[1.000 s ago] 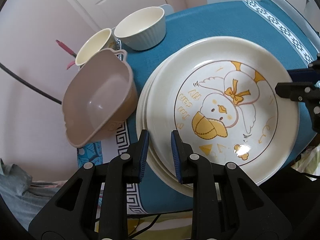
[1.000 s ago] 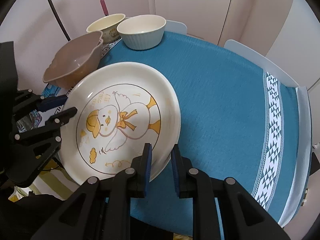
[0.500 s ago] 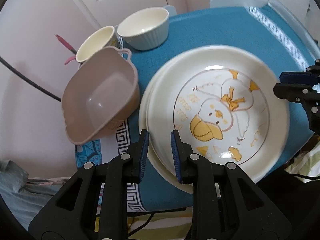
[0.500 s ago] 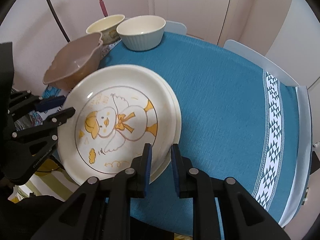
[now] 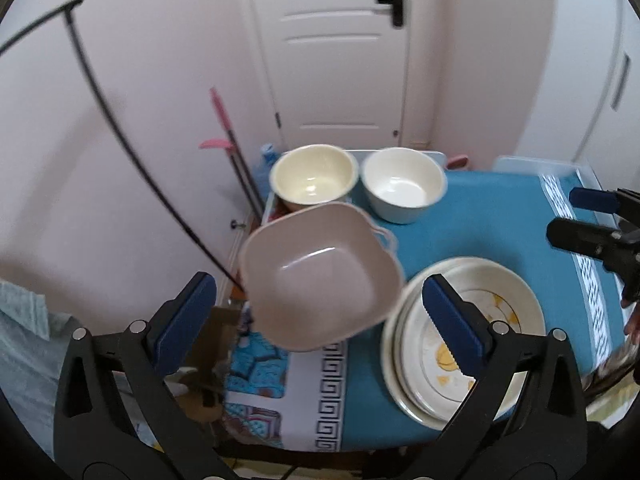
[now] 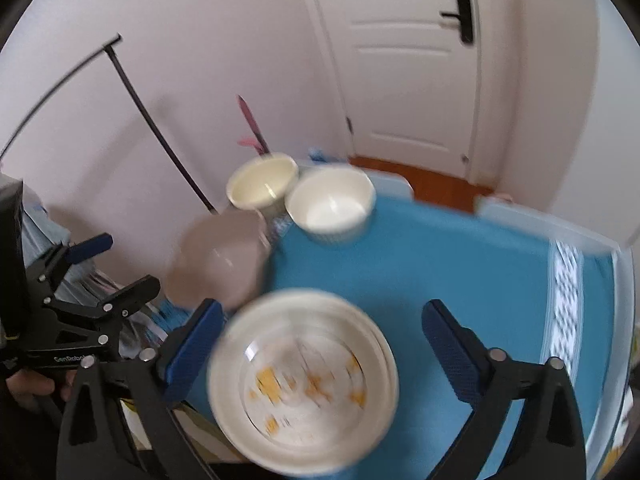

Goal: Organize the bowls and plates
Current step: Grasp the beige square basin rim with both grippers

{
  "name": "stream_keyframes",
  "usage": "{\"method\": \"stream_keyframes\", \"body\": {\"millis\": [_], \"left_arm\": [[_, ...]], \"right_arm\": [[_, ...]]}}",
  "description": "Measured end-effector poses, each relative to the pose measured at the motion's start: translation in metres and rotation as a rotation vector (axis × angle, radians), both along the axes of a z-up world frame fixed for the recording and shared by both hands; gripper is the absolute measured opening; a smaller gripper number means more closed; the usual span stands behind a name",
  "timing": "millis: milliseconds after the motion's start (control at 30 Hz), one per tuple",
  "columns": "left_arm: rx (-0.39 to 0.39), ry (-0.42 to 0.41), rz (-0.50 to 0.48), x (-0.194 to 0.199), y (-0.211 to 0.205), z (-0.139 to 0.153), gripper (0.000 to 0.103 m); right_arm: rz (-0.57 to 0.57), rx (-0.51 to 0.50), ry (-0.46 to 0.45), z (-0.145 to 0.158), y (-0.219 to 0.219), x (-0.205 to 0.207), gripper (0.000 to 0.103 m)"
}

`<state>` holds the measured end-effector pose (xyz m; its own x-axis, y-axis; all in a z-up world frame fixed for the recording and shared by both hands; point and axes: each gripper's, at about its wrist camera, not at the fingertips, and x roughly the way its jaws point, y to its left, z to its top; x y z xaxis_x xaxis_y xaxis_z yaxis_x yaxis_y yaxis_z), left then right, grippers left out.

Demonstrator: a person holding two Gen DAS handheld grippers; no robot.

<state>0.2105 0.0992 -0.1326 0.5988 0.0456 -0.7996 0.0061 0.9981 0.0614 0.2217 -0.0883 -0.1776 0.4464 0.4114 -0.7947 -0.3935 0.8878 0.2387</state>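
Both grippers have let go and pulled back: left gripper [image 5: 320, 320] and right gripper [image 6: 322, 350] now hang spread wide, holding nothing. I read that as the plates step done. Nearest me, the plate stack [image 5: 464, 340] sits at the table's [image 5: 492, 216] near edge, cream with a yellow cartoon print. Beside it, the beige bowl [image 5: 320, 276] overhangs the left edge. Farther back stand the cream bowl [image 5: 314, 178] and white bowl [image 5: 404, 184].
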Motion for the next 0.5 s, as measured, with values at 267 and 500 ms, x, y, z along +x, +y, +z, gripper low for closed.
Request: {"method": "stream_keyframes", "body": {"millis": [267, 500], "left_arm": [[-0.233, 0.103, 0.199, 0.016, 0.087, -0.030, 0.103], [-0.370, 0.198, 0.235, 0.027, 0.097, -0.079, 0.088]], "right_arm": [[0.047, -0.075, 0.045, -0.009, 0.062, 0.044, 0.099], [0.123, -0.083, 0.216, -0.066, 0.105, 0.064, 0.099]]}}
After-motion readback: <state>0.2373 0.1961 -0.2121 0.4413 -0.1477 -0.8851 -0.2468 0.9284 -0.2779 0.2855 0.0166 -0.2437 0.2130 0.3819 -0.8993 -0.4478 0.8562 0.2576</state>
